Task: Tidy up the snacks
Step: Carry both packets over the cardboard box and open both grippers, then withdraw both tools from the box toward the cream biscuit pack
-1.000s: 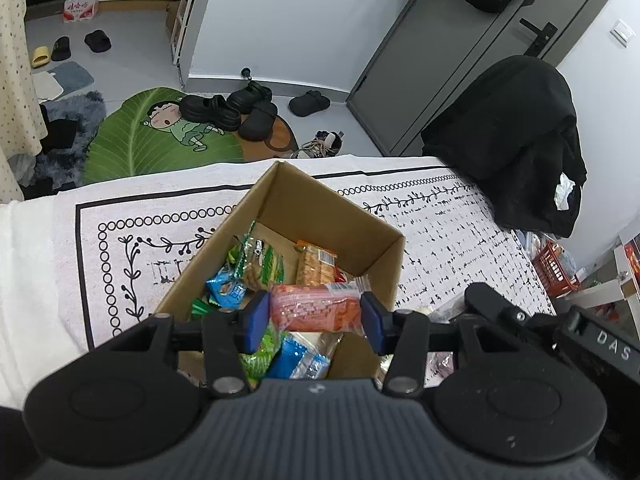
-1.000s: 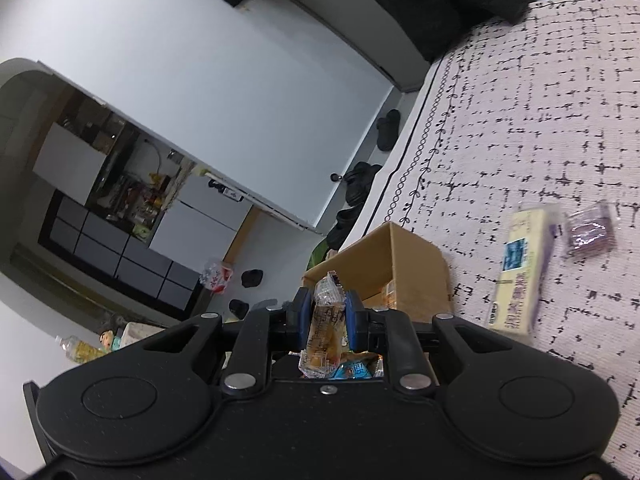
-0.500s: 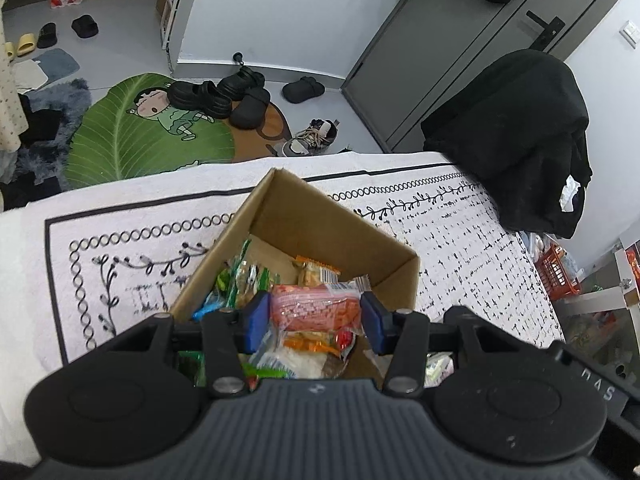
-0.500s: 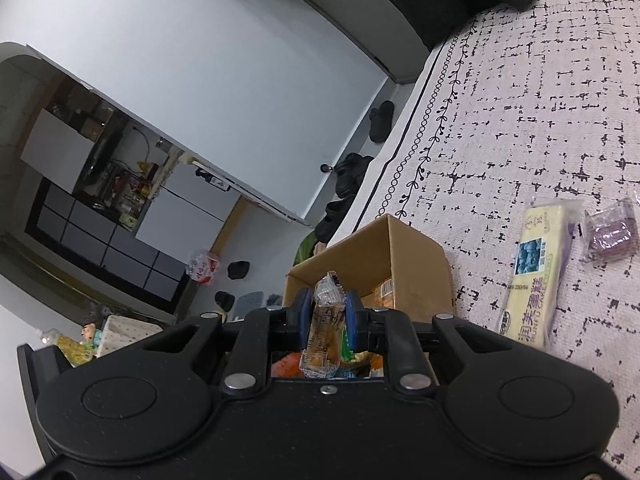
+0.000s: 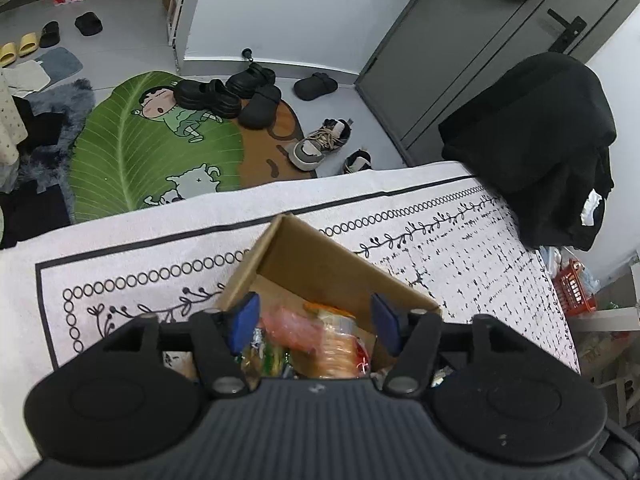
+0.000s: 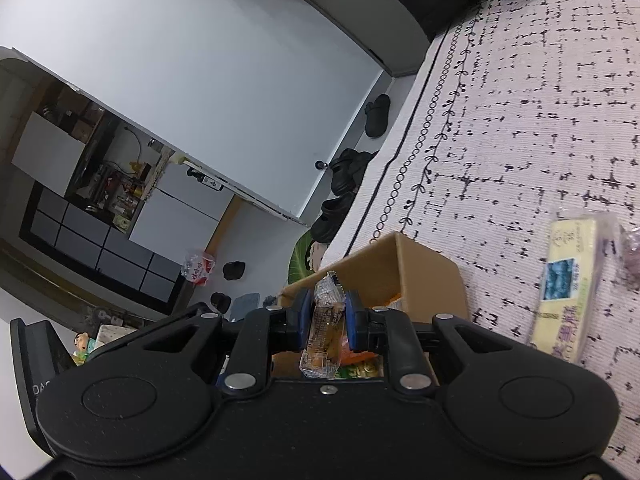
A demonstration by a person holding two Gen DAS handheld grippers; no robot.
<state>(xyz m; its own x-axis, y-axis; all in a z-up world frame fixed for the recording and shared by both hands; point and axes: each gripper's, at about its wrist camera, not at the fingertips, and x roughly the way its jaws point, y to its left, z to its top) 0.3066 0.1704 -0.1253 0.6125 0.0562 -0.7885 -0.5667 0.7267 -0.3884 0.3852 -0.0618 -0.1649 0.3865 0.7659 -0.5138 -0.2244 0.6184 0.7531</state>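
White patterned cloth covers the desk, where an open cardboard box stands full of snacks. Over it, the left gripper has just been opening its jaws; the pink packet lies loose between them (neither pad touching). The right gripper has its jaws pinching a clear-wrapped snack above the box. A yellow packet lies nearby on the cloth.

Open-topped brown cardboard box: mouth unobstructed from above, interior crowded with wrapped snacks. White black-patterned tablecloth: bare left of box. Right of box, long pale-yellow packet and small purple packet lie well apart from it.
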